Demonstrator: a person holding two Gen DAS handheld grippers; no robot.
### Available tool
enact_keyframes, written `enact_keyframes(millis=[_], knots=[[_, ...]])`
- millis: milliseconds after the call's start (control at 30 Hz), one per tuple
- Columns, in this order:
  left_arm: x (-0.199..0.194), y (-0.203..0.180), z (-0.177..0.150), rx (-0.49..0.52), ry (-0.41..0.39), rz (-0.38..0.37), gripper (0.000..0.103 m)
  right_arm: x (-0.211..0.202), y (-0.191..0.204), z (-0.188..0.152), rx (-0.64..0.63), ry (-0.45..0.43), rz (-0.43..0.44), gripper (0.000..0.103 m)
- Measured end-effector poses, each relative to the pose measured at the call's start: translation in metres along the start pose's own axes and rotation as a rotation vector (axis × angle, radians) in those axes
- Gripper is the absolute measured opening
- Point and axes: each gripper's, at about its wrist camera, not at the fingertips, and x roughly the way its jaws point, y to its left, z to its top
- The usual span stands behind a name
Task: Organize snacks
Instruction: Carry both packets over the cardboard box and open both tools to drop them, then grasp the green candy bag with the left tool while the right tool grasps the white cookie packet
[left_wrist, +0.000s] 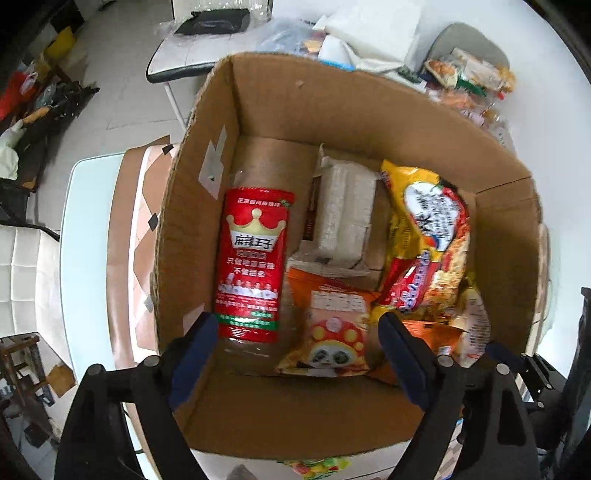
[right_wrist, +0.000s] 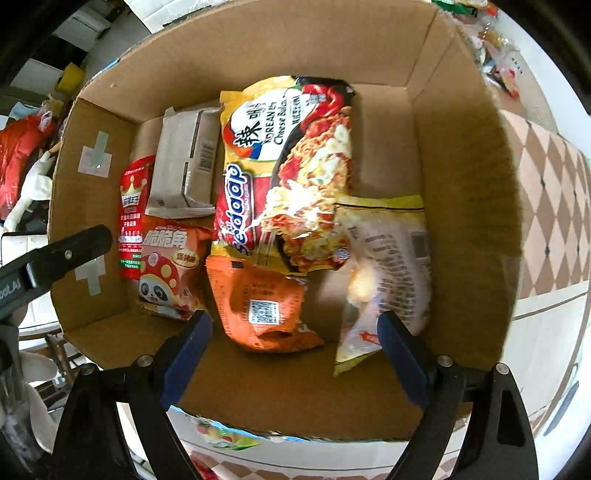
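Note:
An open cardboard box (left_wrist: 332, 110) (right_wrist: 461, 184) holds several snacks. A red crown-printed packet (left_wrist: 255, 266) (right_wrist: 133, 218) lies at its left. Beside it are a pale wrapped block (left_wrist: 347, 210) (right_wrist: 184, 162) and a yellow noodle pack (left_wrist: 428, 236) (right_wrist: 288, 166). My left gripper (left_wrist: 297, 325) hangs open over the panda-printed bag (left_wrist: 332, 332) (right_wrist: 170, 273), gripping nothing. My right gripper (right_wrist: 294, 321) is open above an orange packet (right_wrist: 258, 302), with a yellow-white bag (right_wrist: 388, 266) by its right finger. Neither packet is touched.
More loose snack packets (left_wrist: 469, 77) lie on the white table behind the box. A checkered mat (right_wrist: 554, 206) runs under the box at the right. A colourful packet (left_wrist: 317, 467) peeks out below the box's near wall. A side table (left_wrist: 177, 62) and clutter (left_wrist: 33, 110) stand on the floor at the left.

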Motion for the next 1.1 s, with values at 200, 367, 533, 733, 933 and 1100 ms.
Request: enact_keyframes(millis=[200, 367, 533, 733, 933, 1100], knots=[[-0.025, -0.006, -0.025, 0.002, -0.095, -0.024, 0.095, -0.021, -0.012, -0.014, 0.009, -0.081, -0.03, 0.097], [-0.047, -0.012, -0.05, 0.0, -0.182, -0.033, 0.095, -0.052, -0.017, -0.034, 0.013, -0.191, -0.056, 0.097], [-0.07, -0.02, -0.077, 0.022, -0.262, -0.004, 0.095, -0.08, -0.021, -0.053, 0.0, -0.282, -0.094, 0.097], [-0.103, -0.029, -0.11, 0.056, -0.335, 0.016, 0.095, -0.114, -0.015, -0.085, -0.029, -0.367, -0.113, 0.097], [-0.135, -0.037, -0.142, 0.074, -0.394, 0.01, 0.095, -0.149, -0.015, -0.12, -0.035, -0.424, -0.09, 0.097], [-0.151, -0.042, -0.163, 0.065, -0.408, -0.012, 0.095, -0.173, -0.016, -0.146, -0.029, -0.454, -0.056, 0.097]])
